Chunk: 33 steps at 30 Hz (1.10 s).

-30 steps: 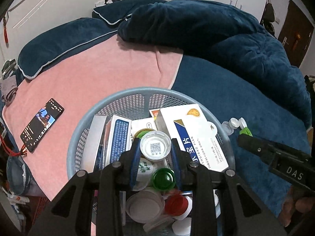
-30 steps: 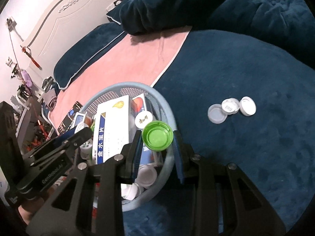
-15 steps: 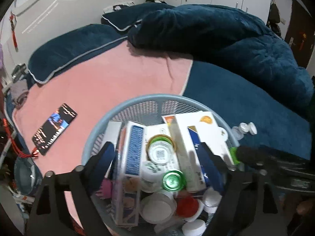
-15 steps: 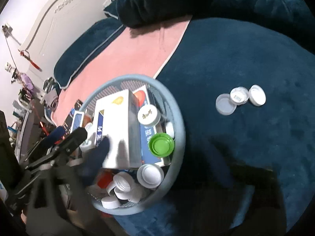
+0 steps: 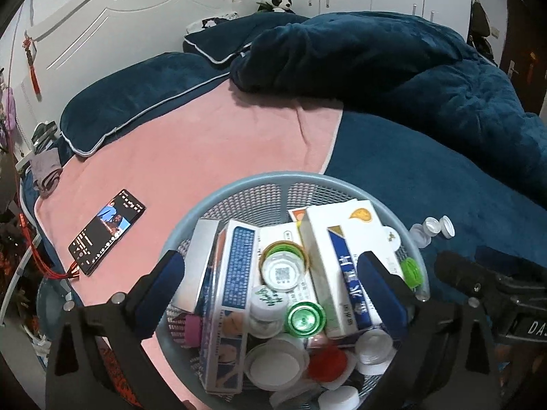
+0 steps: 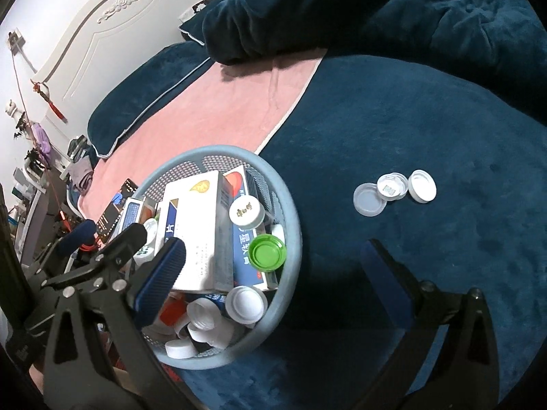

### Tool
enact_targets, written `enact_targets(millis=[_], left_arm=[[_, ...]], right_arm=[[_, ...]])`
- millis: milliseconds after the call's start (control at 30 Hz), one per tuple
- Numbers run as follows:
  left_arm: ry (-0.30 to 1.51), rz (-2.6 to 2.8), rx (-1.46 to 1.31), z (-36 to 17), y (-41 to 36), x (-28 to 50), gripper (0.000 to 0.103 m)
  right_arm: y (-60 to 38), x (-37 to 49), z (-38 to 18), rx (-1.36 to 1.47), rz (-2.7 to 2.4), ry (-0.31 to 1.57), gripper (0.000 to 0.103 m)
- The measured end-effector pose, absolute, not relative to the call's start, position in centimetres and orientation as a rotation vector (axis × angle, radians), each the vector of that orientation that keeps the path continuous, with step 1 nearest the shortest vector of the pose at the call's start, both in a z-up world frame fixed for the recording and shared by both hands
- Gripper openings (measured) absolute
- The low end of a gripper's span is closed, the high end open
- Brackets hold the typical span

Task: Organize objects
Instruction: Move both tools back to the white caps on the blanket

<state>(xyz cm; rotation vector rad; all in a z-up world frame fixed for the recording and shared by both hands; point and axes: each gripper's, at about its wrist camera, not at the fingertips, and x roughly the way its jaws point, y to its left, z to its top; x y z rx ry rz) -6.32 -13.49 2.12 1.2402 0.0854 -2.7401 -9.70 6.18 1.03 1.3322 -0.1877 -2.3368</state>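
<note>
A round light-blue mesh basket point(image 5: 239, 184) point(image 6: 290, 212) sits on the bed, filled with medicine boxes, small jars and caps. A clear jar with a QR label point(image 5: 282, 271) lies in it beside a dark green cap point(image 5: 305, 314). A light green cap point(image 6: 267, 252) rests at the basket's right side. My left gripper point(image 5: 273, 280) is open and empty above the basket. My right gripper point(image 6: 273, 273) is open and empty over the basket's right rim. Three white lids point(image 6: 393, 191) lie on the blue blanket to the right, also in the left wrist view point(image 5: 432, 229).
A phone point(image 5: 106, 231) with a lit screen and red cable lies on the pink sheet point(image 5: 205, 143) left of the basket. Dark blue pillows and a bunched duvet point(image 5: 359, 58) fill the far side. The bed's left edge drops off to clutter.
Both grippers opened. The left one let the QR-label jar into the basket; the right one let the light green cap drop into it. Both pulled back and up.
</note>
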Motion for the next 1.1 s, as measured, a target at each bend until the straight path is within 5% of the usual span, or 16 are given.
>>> enact_targets(millis=[1100], left_arm=[[-0.099, -2.957, 1.221, 3.0, -0.7, -6.8, 0.103]], right_arm=[[20.0, -10.3, -1.4, 1.409, -2.611, -0.334, 0.103]])
